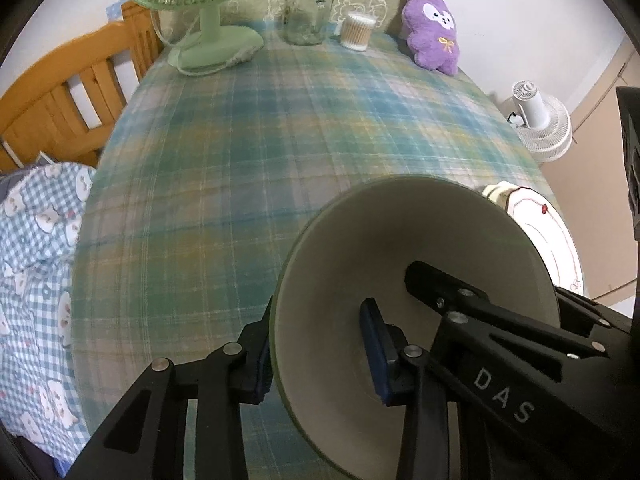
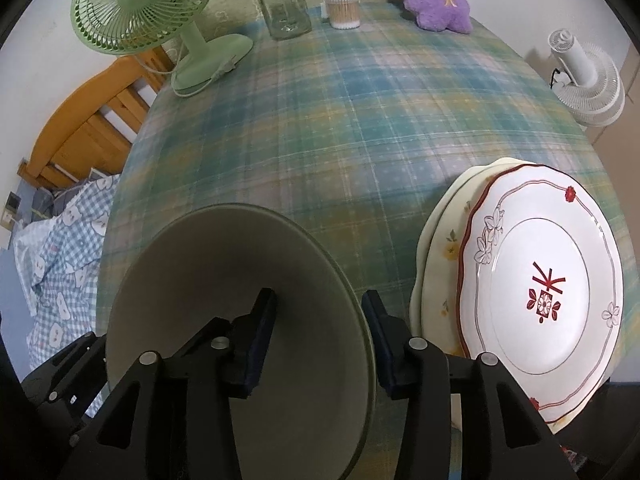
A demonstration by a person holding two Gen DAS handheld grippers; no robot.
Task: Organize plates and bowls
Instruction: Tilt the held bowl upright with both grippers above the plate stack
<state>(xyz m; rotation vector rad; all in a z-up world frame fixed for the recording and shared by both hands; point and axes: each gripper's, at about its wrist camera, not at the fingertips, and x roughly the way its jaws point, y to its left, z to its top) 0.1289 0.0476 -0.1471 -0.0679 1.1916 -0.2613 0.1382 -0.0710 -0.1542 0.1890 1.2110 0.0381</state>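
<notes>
We straddle bowl (image 1: 400, 264) rim, both hand-held grippers (image 1: 320, 350) (image 2: 320, 344) apart, unclamped; clamp evenly, lift level toward plates (image 2: 540, 280).

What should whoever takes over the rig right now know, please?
Left gripper: straddles the left rim of the grey-green round bowl; grip unclear.
Right gripper: straddles its right rim; grip unclear.
Things: the bowl is at the near side of the plaid tablecloth. To its right, a white red-patterned plate sits on a cream floral plate.
Done: plates stacked.
Left: place the bowl, probably by the plates.
</notes>
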